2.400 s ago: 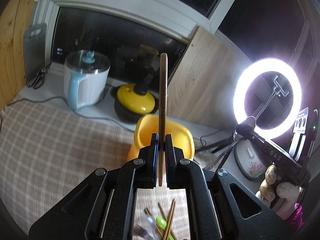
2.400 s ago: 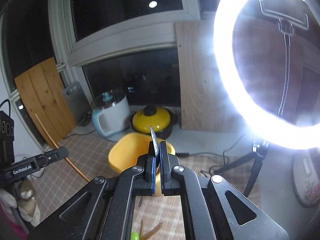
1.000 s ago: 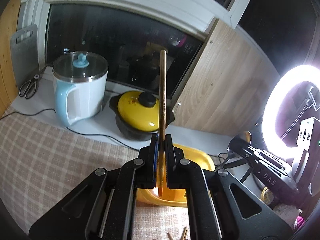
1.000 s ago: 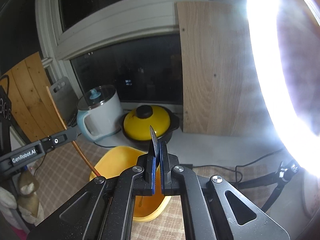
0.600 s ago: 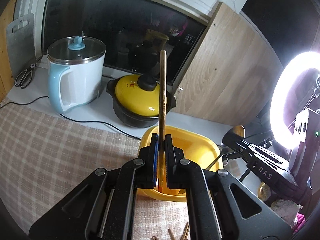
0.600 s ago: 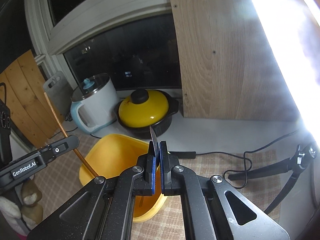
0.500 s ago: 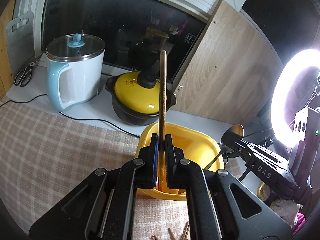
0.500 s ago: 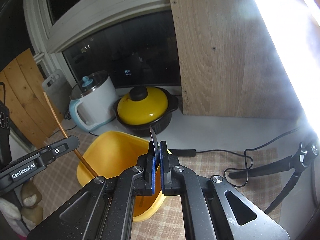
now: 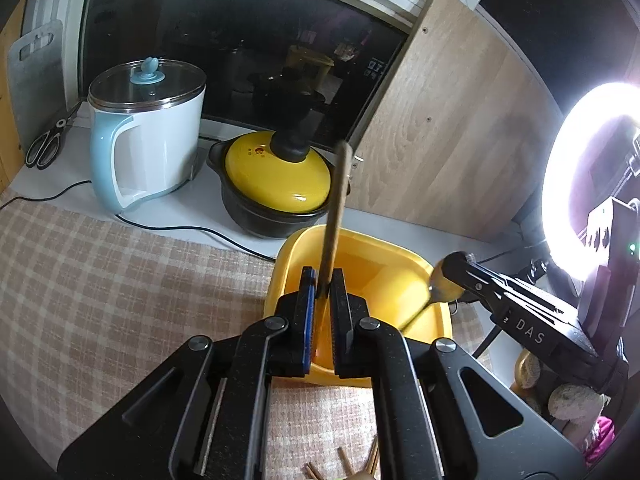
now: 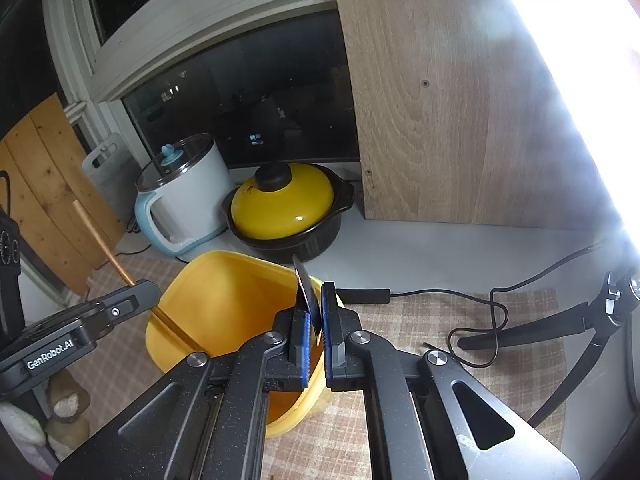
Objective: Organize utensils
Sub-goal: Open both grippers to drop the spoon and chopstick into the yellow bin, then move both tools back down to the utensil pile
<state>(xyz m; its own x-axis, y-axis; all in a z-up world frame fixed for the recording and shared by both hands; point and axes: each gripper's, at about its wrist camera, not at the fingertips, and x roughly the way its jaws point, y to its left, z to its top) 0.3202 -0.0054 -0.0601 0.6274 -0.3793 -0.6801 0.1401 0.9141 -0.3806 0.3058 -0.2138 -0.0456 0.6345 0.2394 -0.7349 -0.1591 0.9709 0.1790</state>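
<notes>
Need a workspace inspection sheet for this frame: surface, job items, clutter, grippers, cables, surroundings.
surface: checked tablecloth.
job's things: chopstick and spoon, both over the yellow bin.
clutter: kettle, yellow-lidded pot, scissors.
grippers: left gripper and right gripper jaws look barely parted; utensils tilted between them.
cables: kettle cord; black cable.
surroundings: window, wood panel, ring light.

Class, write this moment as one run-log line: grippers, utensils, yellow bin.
left gripper: loosened, thin wooden chopstick leaning between | right gripper: jaws just opening, metal spoon leaning between | lower ends inside yellow plastic bin
</notes>
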